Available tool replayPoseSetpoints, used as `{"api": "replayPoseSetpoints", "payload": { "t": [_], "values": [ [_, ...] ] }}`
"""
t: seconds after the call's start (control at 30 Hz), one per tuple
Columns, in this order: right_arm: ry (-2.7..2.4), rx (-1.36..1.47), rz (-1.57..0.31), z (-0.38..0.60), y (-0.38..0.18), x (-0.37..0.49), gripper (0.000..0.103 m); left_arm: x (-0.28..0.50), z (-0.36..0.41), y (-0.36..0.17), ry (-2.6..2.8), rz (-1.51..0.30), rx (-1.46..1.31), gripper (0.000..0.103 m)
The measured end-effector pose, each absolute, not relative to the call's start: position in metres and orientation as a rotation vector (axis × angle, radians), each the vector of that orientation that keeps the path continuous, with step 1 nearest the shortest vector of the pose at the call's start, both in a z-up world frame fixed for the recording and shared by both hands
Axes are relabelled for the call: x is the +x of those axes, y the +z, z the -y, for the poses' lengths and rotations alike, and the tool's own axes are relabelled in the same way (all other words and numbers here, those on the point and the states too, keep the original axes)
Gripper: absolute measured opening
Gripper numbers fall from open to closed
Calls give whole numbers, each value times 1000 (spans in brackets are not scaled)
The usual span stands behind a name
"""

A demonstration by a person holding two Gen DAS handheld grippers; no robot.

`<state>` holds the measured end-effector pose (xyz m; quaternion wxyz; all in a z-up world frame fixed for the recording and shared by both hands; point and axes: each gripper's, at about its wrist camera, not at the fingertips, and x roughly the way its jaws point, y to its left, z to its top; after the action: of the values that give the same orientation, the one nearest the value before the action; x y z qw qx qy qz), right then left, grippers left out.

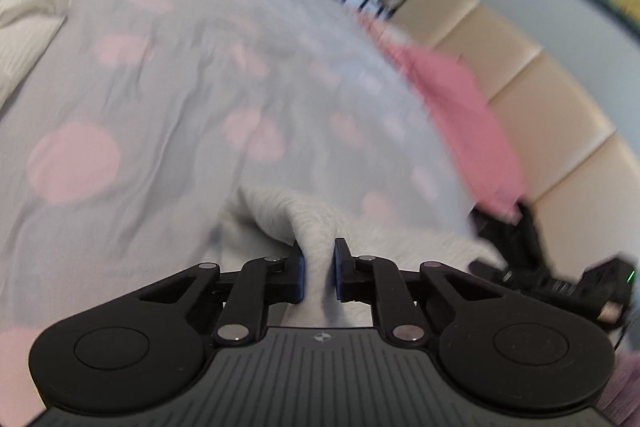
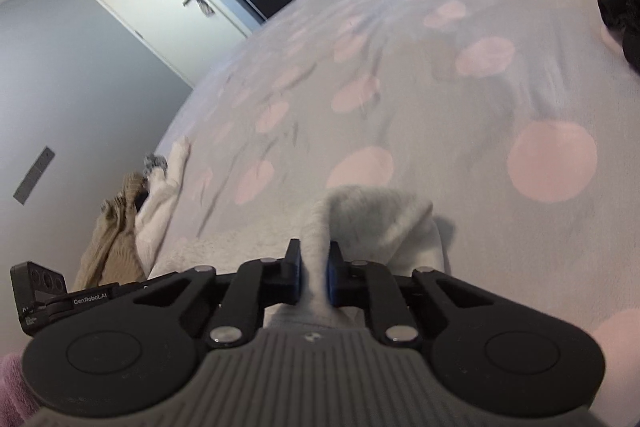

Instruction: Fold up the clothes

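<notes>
White garment (image 1: 316,227) bunched, axis unclear.

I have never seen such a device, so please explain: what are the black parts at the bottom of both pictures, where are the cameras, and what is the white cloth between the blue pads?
These are two hand-held grippers, no robot arm. Each carries a wide-angle camera looking forward along its two fingers, so each picture shows its own gripper at the bottom. In the left wrist view, the left gripper is shut on a white fleecy garment. In the right wrist view, the right gripper pinches another bunch of that garment. It lies on a bed cover with pink dots. Other clothes lie at the bed's edge: a beige one, a pink one.
</notes>
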<state>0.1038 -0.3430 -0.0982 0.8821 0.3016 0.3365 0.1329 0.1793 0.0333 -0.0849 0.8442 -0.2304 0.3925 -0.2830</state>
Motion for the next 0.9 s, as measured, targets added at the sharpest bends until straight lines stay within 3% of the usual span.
{"api": "replayPoseSetpoints", "payload": {
  "t": [0.13, 0.3, 0.43, 0.57, 0.6, 0.67, 0.83, 0.9],
  "values": [
    [260, 684, -625, 348, -95, 106, 13, 188, -36, -91, -576, -823, -545, 11],
    [199, 649, -723, 342, -115, 112, 13, 190, -32, -112, -529, -883, -498, 11],
    [174, 565, -776, 334, -120, 114, 15, 187, -26, -113, -499, -901, -414, 17],
    [151, 515, -801, 330, -115, 115, 26, 175, -23, -99, -462, -901, -316, 29],
    [148, 507, -794, 331, -111, 112, 37, 171, -23, -95, -450, -899, -297, 33],
    [141, 487, -773, 331, -103, 105, 46, 159, -30, -87, -422, -885, -275, 46],
    [152, 441, -746, 332, -85, 78, 46, 126, -51, -68, -394, -852, -233, 46],
    [137, 391, -744, 329, -77, 62, 52, 112, -57, -60, -399, -859, -221, 46]
  ]
}}
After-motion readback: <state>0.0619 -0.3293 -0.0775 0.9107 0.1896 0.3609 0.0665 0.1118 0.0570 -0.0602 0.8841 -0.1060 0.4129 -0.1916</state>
